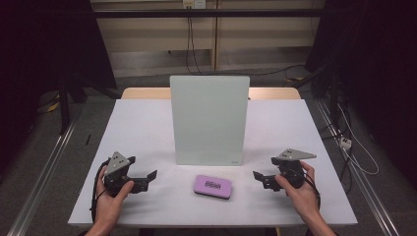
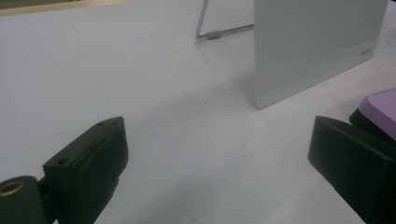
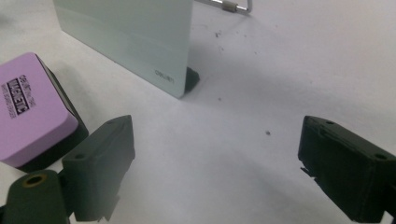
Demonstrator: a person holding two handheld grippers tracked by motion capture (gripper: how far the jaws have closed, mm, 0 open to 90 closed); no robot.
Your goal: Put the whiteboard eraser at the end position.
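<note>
Both tools, left (image 1: 147, 176) and right (image 1: 259, 177), stand with jaws apart and empty beside the eraser (image 1: 212, 186), which lies untouched on the tabletop (image 1: 142, 128) before the board (image 1: 209, 118); grasping remains ahead.

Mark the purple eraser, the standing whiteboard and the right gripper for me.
purple eraser (image 1: 212, 186), high view, middle of its purple top.
standing whiteboard (image 1: 209, 118), high view, centre of its pale front face.
right gripper (image 3: 212, 158), right gripper view, gap midway between its open jaws.
</note>
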